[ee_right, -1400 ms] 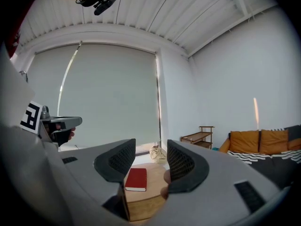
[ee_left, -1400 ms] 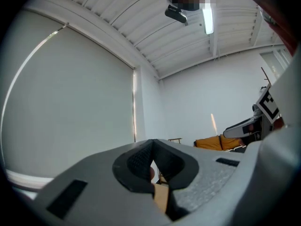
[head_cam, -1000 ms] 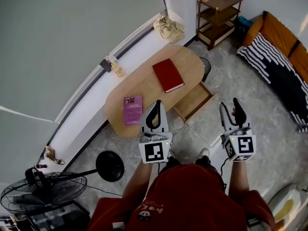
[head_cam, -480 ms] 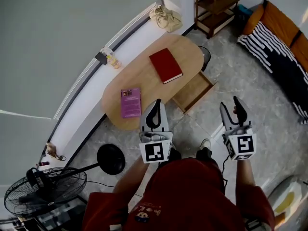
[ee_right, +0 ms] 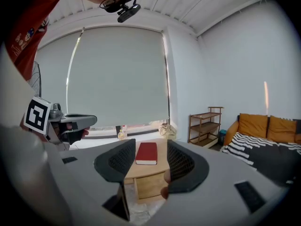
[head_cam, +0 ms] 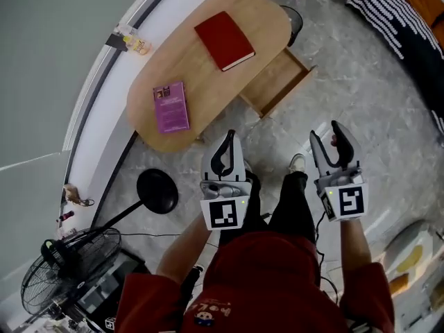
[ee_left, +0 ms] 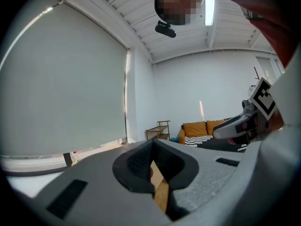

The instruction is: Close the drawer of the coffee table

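The oval wooden coffee table (head_cam: pixel 201 75) stands ahead of me, with a red book (head_cam: pixel 223 40) and a purple book (head_cam: pixel 170 107) on top. Its drawer (head_cam: pixel 277 82) sticks out open on the side that faces me, to the right. My left gripper (head_cam: pixel 229 136) hovers short of the table's near end, jaws shut with nothing between them; in its own view the left gripper (ee_left: pixel 153 161) shows only a thin slit. My right gripper (head_cam: pixel 327 132) is open and empty, well back from the drawer. In its own view the right gripper (ee_right: pixel 146 161) frames the drawer front (ee_right: pixel 151 185) and the red book (ee_right: pixel 146 153).
A black round stand base (head_cam: pixel 157 191) and a fan (head_cam: pixel 69 269) stand on the floor at the left. A sofa with a striped blanket (head_cam: pixel 409 19) lies at the right. A wooden shelf (ee_right: pixel 205 126) stands by the far wall. My foot (head_cam: pixel 296 162) is near the drawer.
Both grippers have sunk lower and the view has dropped closer to the floor, so the table sits higher in the picture. The jaws of both look unchanged.
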`<state>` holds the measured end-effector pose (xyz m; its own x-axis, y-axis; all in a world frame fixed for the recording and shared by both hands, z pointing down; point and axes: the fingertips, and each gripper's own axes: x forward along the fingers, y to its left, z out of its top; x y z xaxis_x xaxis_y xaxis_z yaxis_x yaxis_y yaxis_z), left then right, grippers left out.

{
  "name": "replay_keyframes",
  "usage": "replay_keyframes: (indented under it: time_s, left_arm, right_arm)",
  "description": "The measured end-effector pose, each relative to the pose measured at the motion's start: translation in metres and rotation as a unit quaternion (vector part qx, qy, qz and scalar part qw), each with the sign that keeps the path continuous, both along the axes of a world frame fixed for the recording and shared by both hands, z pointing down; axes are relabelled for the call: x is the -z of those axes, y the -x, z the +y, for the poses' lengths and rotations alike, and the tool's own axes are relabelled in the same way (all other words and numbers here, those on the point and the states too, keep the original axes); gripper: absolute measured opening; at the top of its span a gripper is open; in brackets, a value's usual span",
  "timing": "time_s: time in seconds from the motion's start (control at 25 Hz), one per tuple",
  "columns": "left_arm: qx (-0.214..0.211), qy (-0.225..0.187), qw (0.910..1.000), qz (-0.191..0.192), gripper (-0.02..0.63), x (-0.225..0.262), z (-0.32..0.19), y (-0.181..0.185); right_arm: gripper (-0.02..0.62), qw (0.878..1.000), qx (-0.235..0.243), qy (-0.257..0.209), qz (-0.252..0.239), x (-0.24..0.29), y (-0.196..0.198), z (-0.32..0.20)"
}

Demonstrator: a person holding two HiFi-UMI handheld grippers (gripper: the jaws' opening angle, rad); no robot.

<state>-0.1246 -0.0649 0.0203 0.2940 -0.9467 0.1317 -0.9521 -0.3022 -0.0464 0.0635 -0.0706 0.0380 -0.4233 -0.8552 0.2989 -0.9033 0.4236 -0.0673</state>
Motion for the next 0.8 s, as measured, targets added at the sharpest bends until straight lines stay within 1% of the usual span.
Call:
replay_keyframes:
  time_s: [0.08, 0.2, 0.4, 0.56, 0.68, 0.8]
  left_arm:
    - [-0.002, 0.018, 0.9998, -0.003, 0.006, -0.031, -0.001, 0.003]
    - [0.005, 0.033, 0.9994, 0.004, 0.006, -0.089, -0.005, 0.004]
    - [0.018, 0.079, 0.9967, 0.006, 0.006, -0.223, -0.005, 0.009]
    - [0.001, 0.114, 0.9934, -0.011, 0.006, -0.331, 0.012, 0.006]
    - [-0.005, 0.119, 0.9926, -0.021, 0.006, -0.4, 0.026, 0.006]
    - [-0.019, 0.109, 0.9932, -0.036, 0.006, -0.464, 0.037, 0.008]
  right_arm:
    - [0.209, 1.0, 0.002, 0.018, 0.0, -0.031, 0.005, 0.0]
    - [0.209, 0.999, 0.0, 0.041, -0.004, -0.083, 0.007, 0.0]
    - [0.209, 0.998, 0.027, 0.057, 0.008, -0.195, 0.019, 0.002]
    - [0.209, 0.996, 0.035, 0.081, 0.011, -0.293, 0.025, 0.01]
    - [0.209, 0.994, 0.042, 0.095, 0.016, -0.367, 0.028, 0.026]
    - [0.209, 0.993, 0.052, 0.1, 0.025, -0.437, 0.031, 0.042]
